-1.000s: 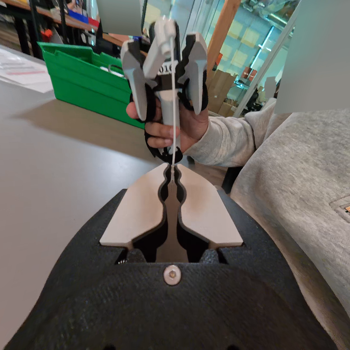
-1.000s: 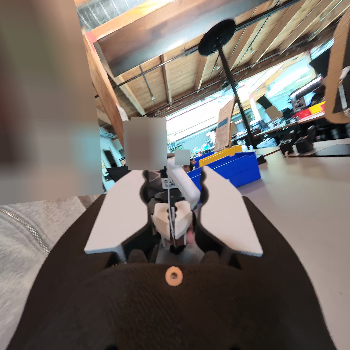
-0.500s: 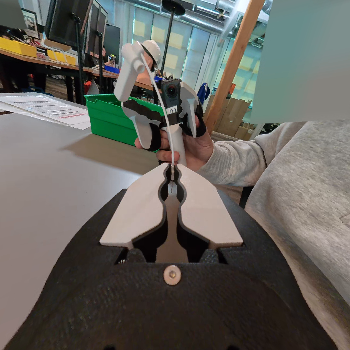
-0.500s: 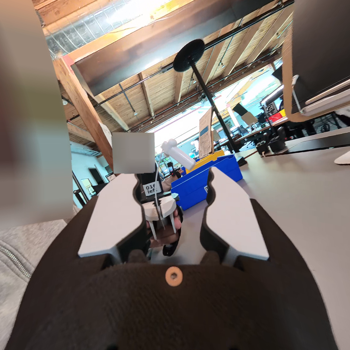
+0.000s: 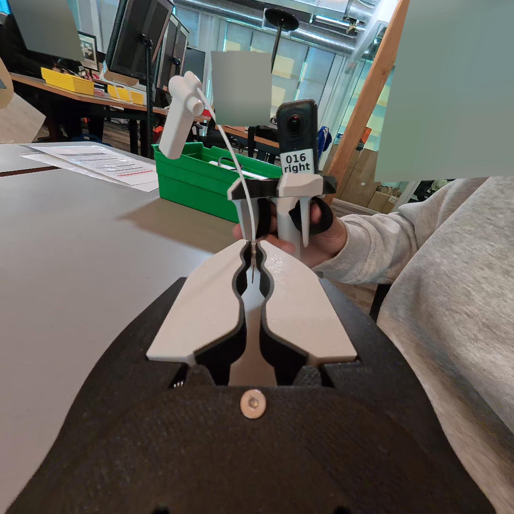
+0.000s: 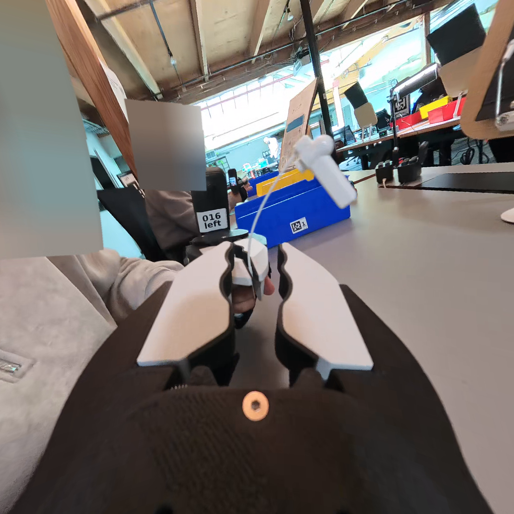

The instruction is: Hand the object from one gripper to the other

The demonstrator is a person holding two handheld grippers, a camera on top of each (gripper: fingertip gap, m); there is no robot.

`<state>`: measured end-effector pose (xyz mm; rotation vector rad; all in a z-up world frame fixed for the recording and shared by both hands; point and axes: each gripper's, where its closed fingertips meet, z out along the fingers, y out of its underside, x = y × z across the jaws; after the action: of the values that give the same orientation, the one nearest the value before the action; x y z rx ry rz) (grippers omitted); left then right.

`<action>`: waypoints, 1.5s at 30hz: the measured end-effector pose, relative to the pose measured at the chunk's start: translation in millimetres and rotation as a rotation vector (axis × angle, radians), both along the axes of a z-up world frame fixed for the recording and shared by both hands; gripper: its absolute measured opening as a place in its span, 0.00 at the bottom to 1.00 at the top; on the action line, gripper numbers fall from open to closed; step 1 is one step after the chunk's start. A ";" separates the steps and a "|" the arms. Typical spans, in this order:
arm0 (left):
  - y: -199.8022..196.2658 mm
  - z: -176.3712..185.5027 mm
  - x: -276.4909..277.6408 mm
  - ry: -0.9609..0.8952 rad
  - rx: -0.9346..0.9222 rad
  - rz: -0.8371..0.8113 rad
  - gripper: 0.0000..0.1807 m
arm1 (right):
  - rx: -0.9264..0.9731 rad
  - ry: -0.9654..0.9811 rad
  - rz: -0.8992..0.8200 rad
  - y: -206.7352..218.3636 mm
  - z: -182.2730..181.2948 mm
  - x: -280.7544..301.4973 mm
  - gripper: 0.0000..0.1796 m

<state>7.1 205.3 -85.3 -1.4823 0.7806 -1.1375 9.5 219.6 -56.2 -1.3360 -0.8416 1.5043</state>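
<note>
My left gripper (image 5: 253, 246), with its pale grey fingers on a black body, is pinched tight on the thin white cord (image 5: 236, 164) of the object, a small white plastic tag with a barrel-shaped body (image 5: 180, 118). The cord's lower end sits clamped right between my fingertips, and a short thin pin pokes down into the narrow slot behind them. From there the cord arcs up and to the left, and the white barrel hangs in the air at its far end, tilted, above the grey table (image 5: 69, 250).

My right gripper (image 6: 253, 250) stands spread wide with nothing between its fingers. In its own view the left gripper shows through the gap, tips pressed together on the cord (image 6: 262, 205), with the white tag body (image 6: 324, 171) up and to the right. In the left view the right gripper (image 5: 274, 242) sits just beyond my left fingertips, held in my hand (image 5: 319, 239); whether one of its fingers (image 5: 244, 219) touches the cord I cannot quite tell, since the cord passes in front of it.

A green plastic bin (image 5: 200, 178) sits farther back on the table, with a printed sheet (image 5: 91, 164) off to its left. A blue plastic bin (image 6: 289, 214) stands on the far side in the right view
</note>
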 end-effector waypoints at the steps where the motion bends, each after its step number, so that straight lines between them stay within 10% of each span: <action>1: -0.4 -0.9 1.3 0.004 -0.001 0.000 0.01 | 0.008 -0.003 -0.004 -1.8 0.8 -1.5 0.16; 25: -15.9 -35.0 29.1 0.162 -0.090 -0.093 0.01 | -0.181 0.113 0.080 -0.9 13.0 11.6 0.01; 37: -15.1 18.2 10.2 -0.275 -0.225 -0.203 0.46 | 0.173 -0.074 0.270 -50.6 -0.4 -4.2 0.01; 45: -34.6 25.9 19.1 -0.279 -0.267 -0.332 0.53 | 0.175 -0.165 0.421 -78.4 -18.1 -14.0 0.01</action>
<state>26.2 170.7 -59.5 -1.3970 0.7152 -1.7144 -4.5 141.2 -74.3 -1.2129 -1.3957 1.6036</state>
